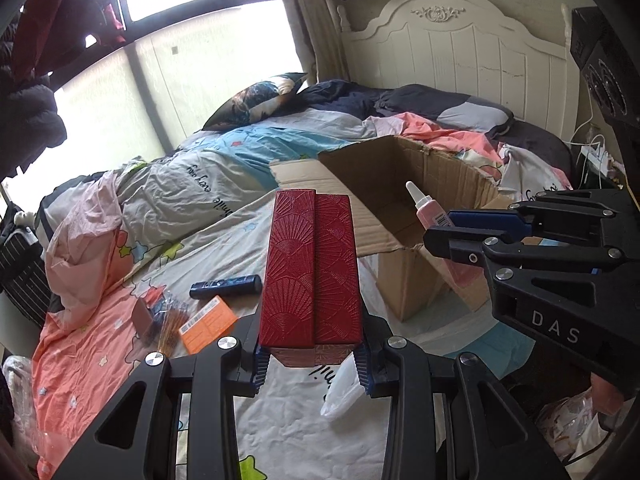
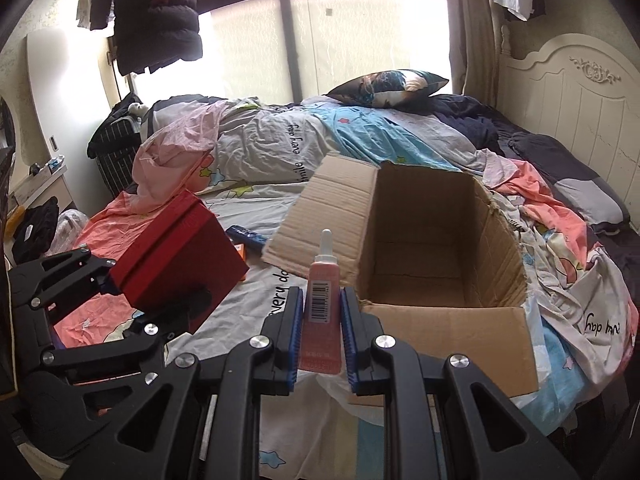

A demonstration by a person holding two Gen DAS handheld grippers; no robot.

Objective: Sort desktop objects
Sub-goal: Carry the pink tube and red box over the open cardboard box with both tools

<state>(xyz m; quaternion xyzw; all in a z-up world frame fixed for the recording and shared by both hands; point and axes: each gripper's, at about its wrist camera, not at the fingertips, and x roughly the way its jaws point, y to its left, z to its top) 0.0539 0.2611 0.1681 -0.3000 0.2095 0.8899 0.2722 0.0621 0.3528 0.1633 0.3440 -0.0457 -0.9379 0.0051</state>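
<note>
Your left tongs point(image 1: 310, 354) are clamping the red box point(image 1: 310, 272) by its end while your right tongs point(image 2: 322, 320) are pinching the pink tube point(image 2: 323, 300) beside the cardboard box point(image 2: 440, 320) on the bed point(image 2: 248, 276), so tilting is risking a slip.

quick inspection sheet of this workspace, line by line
surface: bed quilt, rumpled, with cartoon print.
job's things: open cardboard box, nothing visible inside; red box and pink tube held near it.
clutter: dark blue tube, orange packet and a clear packet lying on the quilt beside them.
grippers: left gripper shut on the red box; right gripper shut on the pink tube.
cables: white cables beside the bed.
surroundings: white headboard, pillow, hanging clothes by the window.
</note>
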